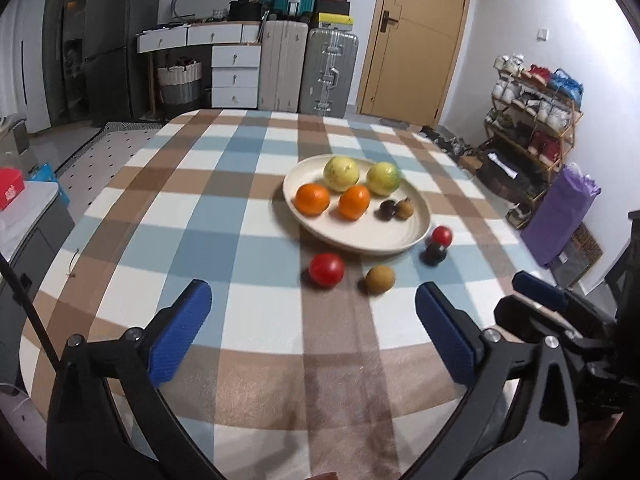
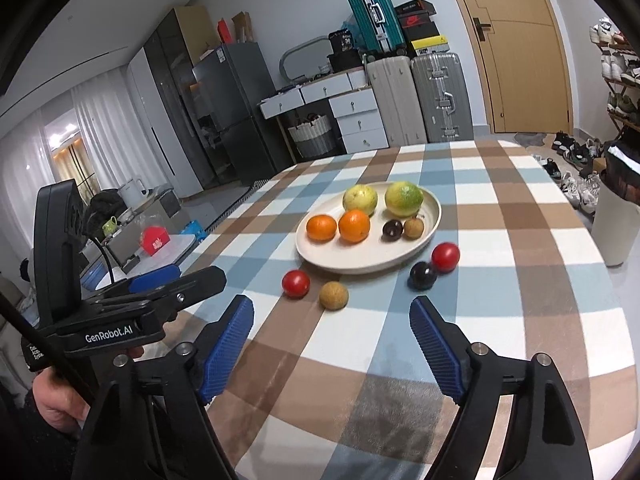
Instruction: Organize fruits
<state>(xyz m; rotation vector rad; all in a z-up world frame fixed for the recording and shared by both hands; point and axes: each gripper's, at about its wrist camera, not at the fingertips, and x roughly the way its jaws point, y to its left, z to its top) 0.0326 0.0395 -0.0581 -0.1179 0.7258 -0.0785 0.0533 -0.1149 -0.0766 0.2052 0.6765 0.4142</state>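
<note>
While four fruits lie loose on the cloth, I list what I see and what I judge may go wrong:

Loose fruit: a red one (image 2: 296, 284) and a brown one (image 2: 333, 296) just in front of the plate (image 2: 320, 256), a dark plum (image 2: 423, 275) touching a second red one (image 2: 445, 257) by its right rim.
Plate: already holds six fruits, bare only at the near side.
Right gripper (image 2: 331, 340): my jaws are spread wide, holding nothing, short of the brown one.
Left gripper (image 1: 314, 330): also spread wide and holding nothing, well back from the fruit.
Roll risk: all are round; an off-centre pinch could squirt one away across the cloth.
Pair risk: nudging the plum would likely push its red neighbour.
Squeeze risk: the red ones look soft; hard clamping may bruise them.
Placing risk: dropping onto the crowded plate could knock fruit over the rim.
Crowding: my two grippers sit near each other and could clash.
</note>
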